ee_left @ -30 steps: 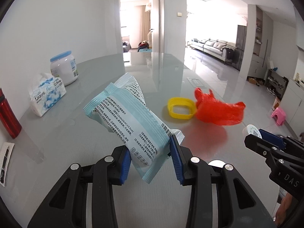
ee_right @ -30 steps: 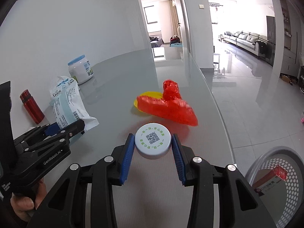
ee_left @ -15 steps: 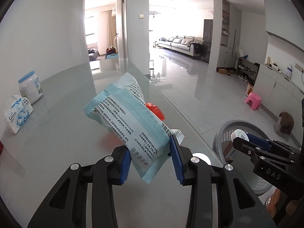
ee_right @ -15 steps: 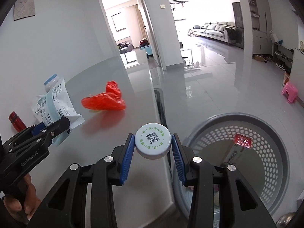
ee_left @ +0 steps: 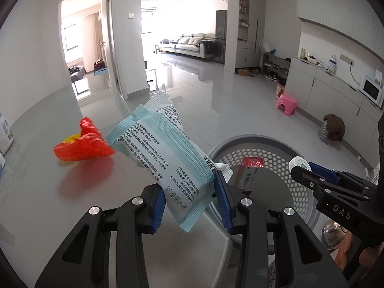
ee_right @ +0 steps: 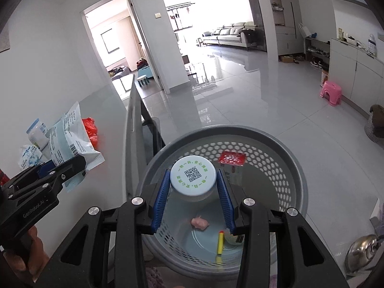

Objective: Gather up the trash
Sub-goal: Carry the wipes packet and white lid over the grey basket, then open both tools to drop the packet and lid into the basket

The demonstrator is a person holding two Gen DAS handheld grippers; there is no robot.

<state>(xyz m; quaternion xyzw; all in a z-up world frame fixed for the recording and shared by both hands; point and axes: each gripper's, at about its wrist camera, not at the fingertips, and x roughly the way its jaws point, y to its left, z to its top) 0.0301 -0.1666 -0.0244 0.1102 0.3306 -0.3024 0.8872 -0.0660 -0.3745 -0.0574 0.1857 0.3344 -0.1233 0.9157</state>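
Note:
My left gripper (ee_left: 189, 201) is shut on a pale blue wet-wipe packet (ee_left: 163, 158) and holds it above the grey table's right edge (ee_left: 216, 244). My right gripper (ee_right: 193, 192) is shut on a round white-blue jar lid (ee_right: 192, 177) with a QR code, held directly over the grey perforated waste basket (ee_right: 283, 144) on the floor. The basket holds a red box (ee_right: 232, 157), a pink scrap and a yellow stick. A crumpled red plastic bag (ee_left: 81, 146) lies on the table, partly over a yellow ring.
A white jar (ee_right: 36, 133) and a tissue pack (ee_right: 28, 156) stand at the table's far left. A pink stool (ee_right: 331, 92) and a brown-topped bin (ee_left: 332, 127) are on the glossy floor. A metal pot lid (ee_right: 362, 254) lies beside the basket.
Both grippers swung right, off the table toward the basket. The right gripper with the lid now hangs over the basket's middle; the left one with the packet reached the table's edge.

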